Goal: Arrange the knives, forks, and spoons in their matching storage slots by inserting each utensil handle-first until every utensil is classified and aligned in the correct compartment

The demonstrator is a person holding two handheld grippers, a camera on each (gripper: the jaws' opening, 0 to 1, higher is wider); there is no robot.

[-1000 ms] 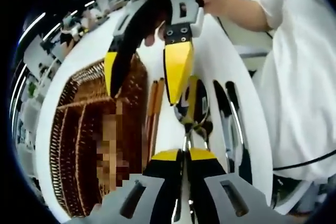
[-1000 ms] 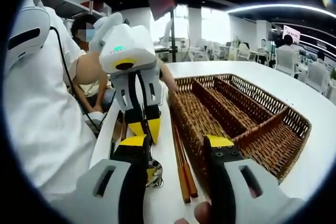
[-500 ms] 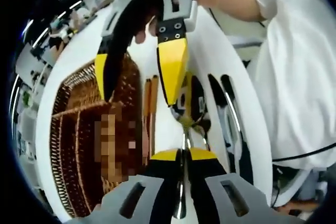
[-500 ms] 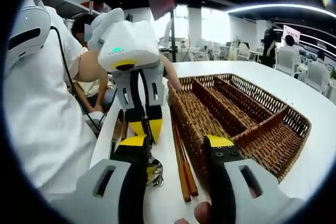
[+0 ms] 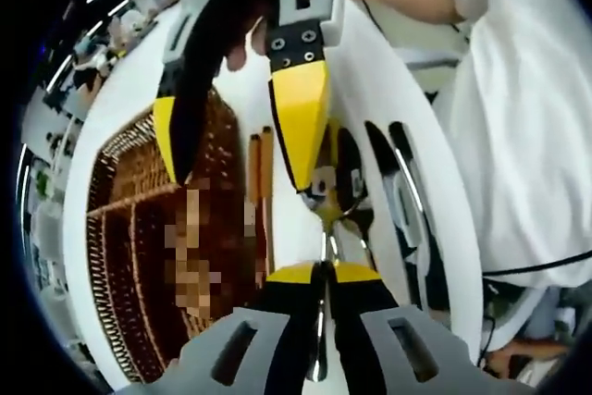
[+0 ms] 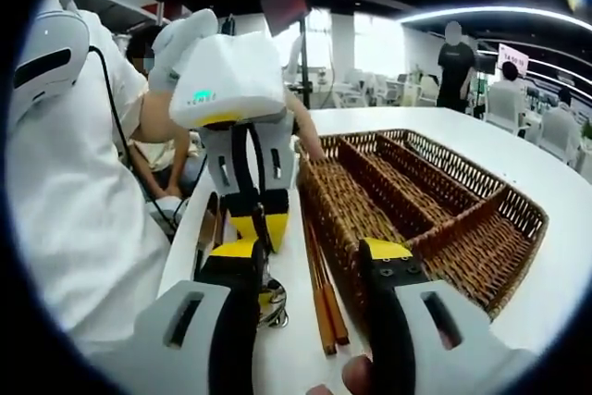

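Pickup step: left tongs (image 5: 324,272) clamped on a shiny metal utensil's handle (image 5: 326,245), lying on the white tabletop (image 6: 294,358) beside the brown wicker divided basket (image 6: 435,219). Right tongs (image 6: 310,258) apart. Next, presumably: lift, insert handle-first.

Left gripper view looks steeply down, close over the white table (image 5: 388,90), wicker tray (image 5: 120,228) at frame left. Right gripper view looks level across the same table (image 6: 564,182), tray (image 6: 444,219) centre-right; both share tray and wooden chopsticks (image 6: 322,293)
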